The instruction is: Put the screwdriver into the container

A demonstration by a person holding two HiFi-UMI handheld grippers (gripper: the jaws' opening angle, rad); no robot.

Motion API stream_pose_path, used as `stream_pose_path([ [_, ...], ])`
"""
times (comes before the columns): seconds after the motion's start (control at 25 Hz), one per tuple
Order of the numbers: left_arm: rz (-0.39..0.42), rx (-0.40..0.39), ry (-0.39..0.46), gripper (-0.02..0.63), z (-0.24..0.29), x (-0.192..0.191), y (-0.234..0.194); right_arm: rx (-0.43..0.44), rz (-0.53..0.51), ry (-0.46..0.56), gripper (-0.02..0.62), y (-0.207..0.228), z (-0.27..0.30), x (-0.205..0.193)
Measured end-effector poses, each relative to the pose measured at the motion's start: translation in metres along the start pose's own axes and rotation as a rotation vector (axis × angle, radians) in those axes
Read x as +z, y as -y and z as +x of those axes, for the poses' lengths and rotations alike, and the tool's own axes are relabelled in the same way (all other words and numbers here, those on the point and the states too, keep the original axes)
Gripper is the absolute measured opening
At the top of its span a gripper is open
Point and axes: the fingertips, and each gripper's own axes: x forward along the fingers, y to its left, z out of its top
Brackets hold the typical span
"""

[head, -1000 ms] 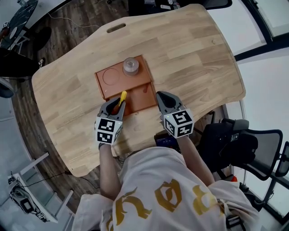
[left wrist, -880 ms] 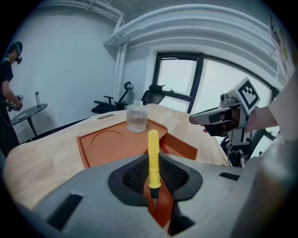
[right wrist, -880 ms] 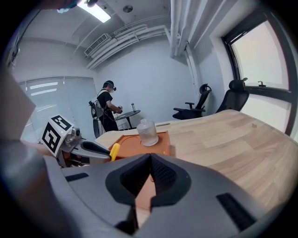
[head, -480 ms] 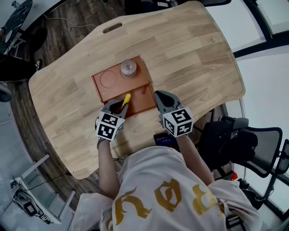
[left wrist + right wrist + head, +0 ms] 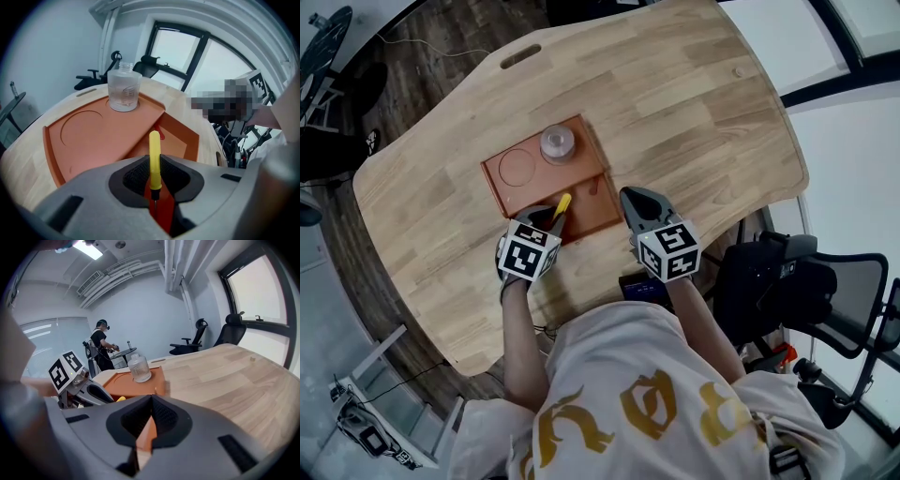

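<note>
Left gripper (image 5: 153, 174) pinches the screwdriver (image 5: 154, 151) over the orange container (image 5: 84, 137); right gripper (image 5: 149, 420) jaws pressed together, empty. Next we lower, release.

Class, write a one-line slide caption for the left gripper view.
Left gripper shut on a yellow screwdriver, held over an orange tray carrying a clear bottle.

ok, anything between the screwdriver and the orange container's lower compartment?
Nothing visible. The left tool, shut on the screwdriver, is over the container's sunken compartment, with only bare orange floor ahead of it. The bottle stands on the raised section farther back, and the right tool is off to the side.
</note>
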Motion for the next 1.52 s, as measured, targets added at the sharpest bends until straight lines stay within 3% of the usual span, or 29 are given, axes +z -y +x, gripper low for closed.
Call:
stream_pose_path([
  [0.48,-0.029,-0.034,-0.09,0.071,0.009,-0.001,0.0,0.005,0.0,-0.031,0.011,0.0,0.009,-0.007],
  [0.88,-0.028,-0.045,-0.219,0.071,0.023,-0.009,0.002,-0.001,0.01,-0.05,0.011,0.007,0.014,-0.011],
  [1.2,-0.012,0.003,-0.283,0.071,0.03,-0.021,-0.001,0.011,0.009,-0.061,0.011,0.006,0.018,-0.015],
  [1.52,-0.045,0.013,-0.297,0.071,0.031,-0.025,-0.003,0.009,0.012,-0.065,0.011,0.008,0.018,-0.016],
])
